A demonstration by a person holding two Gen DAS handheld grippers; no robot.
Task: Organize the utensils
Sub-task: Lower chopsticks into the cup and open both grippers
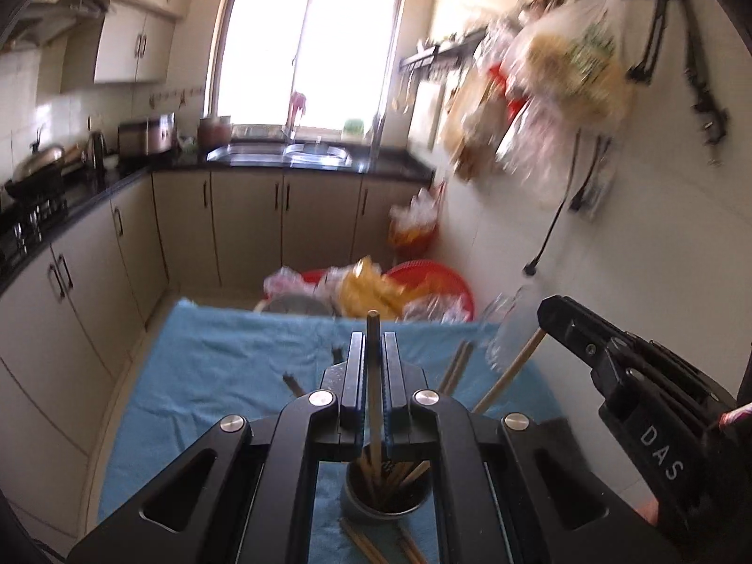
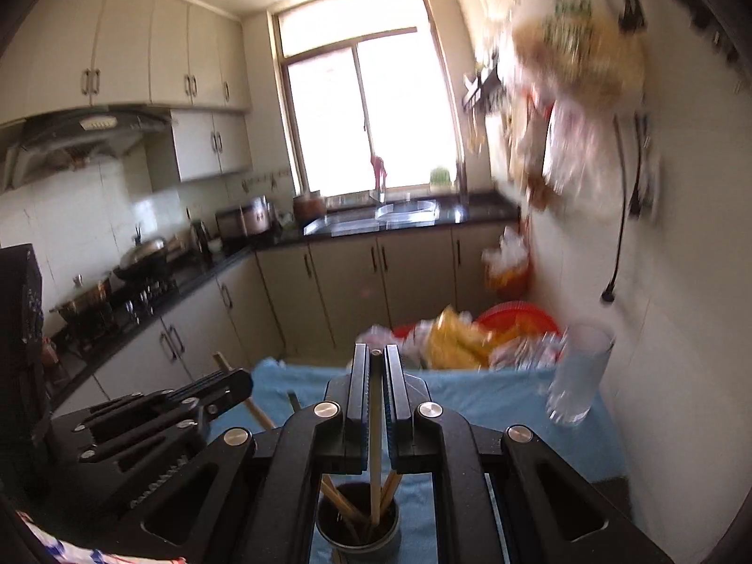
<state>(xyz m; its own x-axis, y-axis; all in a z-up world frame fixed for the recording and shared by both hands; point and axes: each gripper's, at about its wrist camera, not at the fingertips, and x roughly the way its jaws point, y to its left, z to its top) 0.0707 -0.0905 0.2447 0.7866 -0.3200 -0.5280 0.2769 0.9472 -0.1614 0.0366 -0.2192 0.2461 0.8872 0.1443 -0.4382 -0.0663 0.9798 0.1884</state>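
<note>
My left gripper (image 1: 374, 343) is shut on a dark wooden chopstick (image 1: 373, 376) whose lower end stands in a round dark cup (image 1: 387, 493) with several chopsticks in it. My right gripper (image 2: 376, 359) is shut on a light wooden chopstick (image 2: 375, 423) that reaches down into the same cup (image 2: 358, 531). The cup stands on a blue cloth (image 1: 221, 362) on the table. Loose chopsticks (image 1: 458, 366) lie on the cloth beyond the cup and in front of it (image 1: 362, 543). The right gripper also shows in the left wrist view (image 1: 554, 315), the left one in the right wrist view (image 2: 235, 383).
A clear drinking glass (image 2: 578, 376) stands on the cloth at the right, near the wall. Beyond the table are red baskets (image 1: 437, 277) and plastic bags (image 2: 456, 338). Bags hang on the right wall (image 1: 564, 70). Counter and stove run along the left (image 1: 42, 207).
</note>
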